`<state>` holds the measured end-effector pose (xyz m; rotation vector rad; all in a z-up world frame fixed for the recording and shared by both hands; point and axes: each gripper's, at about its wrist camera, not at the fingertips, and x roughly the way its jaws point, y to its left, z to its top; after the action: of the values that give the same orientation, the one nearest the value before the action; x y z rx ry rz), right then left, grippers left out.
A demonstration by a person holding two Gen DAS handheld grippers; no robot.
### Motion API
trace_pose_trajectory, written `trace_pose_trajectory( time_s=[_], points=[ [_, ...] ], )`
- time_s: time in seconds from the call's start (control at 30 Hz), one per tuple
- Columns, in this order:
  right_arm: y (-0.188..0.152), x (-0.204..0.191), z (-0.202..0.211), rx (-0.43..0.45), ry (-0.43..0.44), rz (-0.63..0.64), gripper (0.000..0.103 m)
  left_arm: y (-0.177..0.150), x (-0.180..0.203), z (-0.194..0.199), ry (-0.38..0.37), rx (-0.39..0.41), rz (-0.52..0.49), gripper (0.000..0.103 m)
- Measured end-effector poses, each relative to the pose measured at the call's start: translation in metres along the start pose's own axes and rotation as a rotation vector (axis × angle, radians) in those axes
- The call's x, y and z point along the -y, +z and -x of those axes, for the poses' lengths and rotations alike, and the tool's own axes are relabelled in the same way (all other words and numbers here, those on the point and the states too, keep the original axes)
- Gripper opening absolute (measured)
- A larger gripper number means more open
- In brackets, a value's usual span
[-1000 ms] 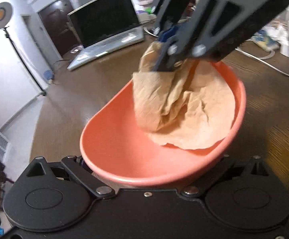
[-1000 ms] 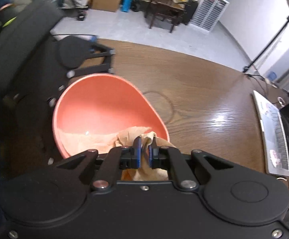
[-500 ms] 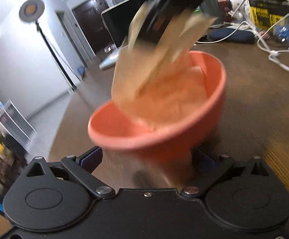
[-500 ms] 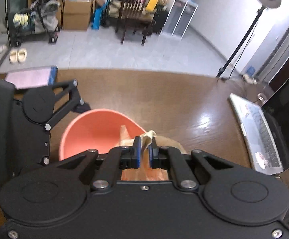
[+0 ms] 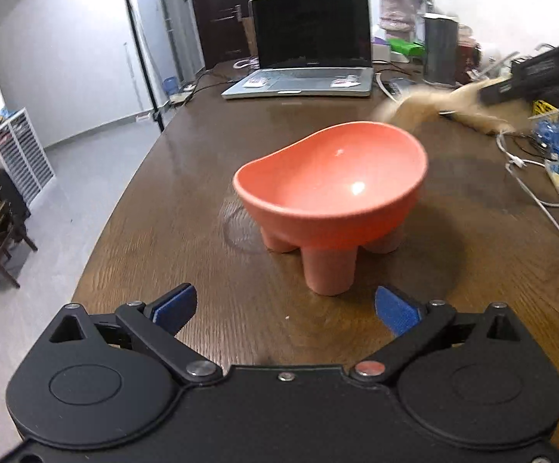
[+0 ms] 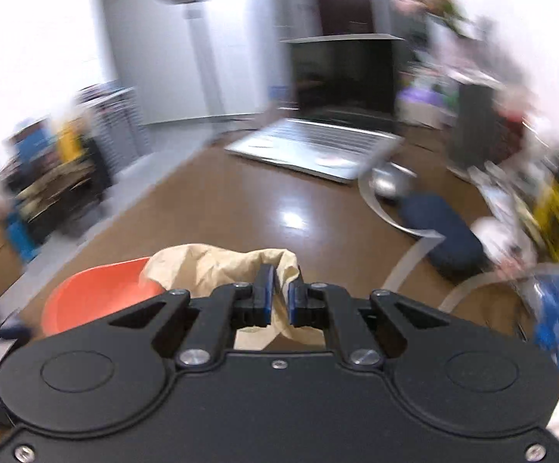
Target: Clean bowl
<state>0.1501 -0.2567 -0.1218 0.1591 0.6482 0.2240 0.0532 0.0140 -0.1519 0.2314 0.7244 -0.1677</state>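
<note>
An orange bowl [image 5: 333, 181] on short legs stands upright on the brown wooden table [image 5: 202, 262], empty inside. My left gripper [image 5: 285, 308] is open just in front of it, its blue pads apart and touching nothing. My right gripper [image 6: 279, 295] is shut on a crumpled brown paper towel [image 6: 217, 266]. In the left wrist view that towel [image 5: 426, 110] trails, blurred, behind and to the right of the bowl, hanging from the right gripper at the frame's right edge. The right wrist view is blurred, with the bowl [image 6: 98, 301] at the lower left.
An open laptop [image 5: 306, 58] sits at the table's far end. Cables [image 5: 541, 193], a power strip and clutter fill the right side. A dark blue pouch [image 6: 441, 231] lies near the laptop. A lamp stand [image 5: 140, 50] rises off the table's left edge.
The right gripper lifted the paper towel out of the bowl and swung it away to the right. The left gripper let go of the bowl, which now stands on the table, and drew back.
</note>
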Motion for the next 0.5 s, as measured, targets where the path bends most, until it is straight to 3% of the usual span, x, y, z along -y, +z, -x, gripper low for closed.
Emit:
trace_pose_trajectory(
  time_s=[0.07,0.2,0.3,0.37,0.43,0.5],
  points=[
    [-0.006,-0.007,-0.029,-0.07,-0.048,0.041,0.009,0.001,0.008,-0.003,-0.002,0.002,-0.02,0.1],
    [-0.034,-0.016,-0.074,-0.256,-0.058,0.048,0.009,-0.002,0.021,-0.01,0.0,-0.006,-0.041,0.1],
    [-0.041,-0.023,-0.077,-0.247,-0.098,0.058,0.011,-0.002,0.024,-0.014,-0.008,-0.025,-0.024,0.1],
    [-0.041,-0.033,-0.077,-0.273,-0.11,0.093,0.031,-0.003,0.026,-0.015,-0.009,-0.037,-0.023,0.1],
    [-0.045,-0.04,-0.076,-0.296,-0.134,0.145,0.064,0.0,0.024,-0.015,-0.018,-0.05,0.007,0.1],
    [-0.05,-0.044,-0.071,-0.3,-0.149,0.172,0.077,0.003,0.022,-0.015,-0.028,-0.077,0.04,0.1]
  ],
)
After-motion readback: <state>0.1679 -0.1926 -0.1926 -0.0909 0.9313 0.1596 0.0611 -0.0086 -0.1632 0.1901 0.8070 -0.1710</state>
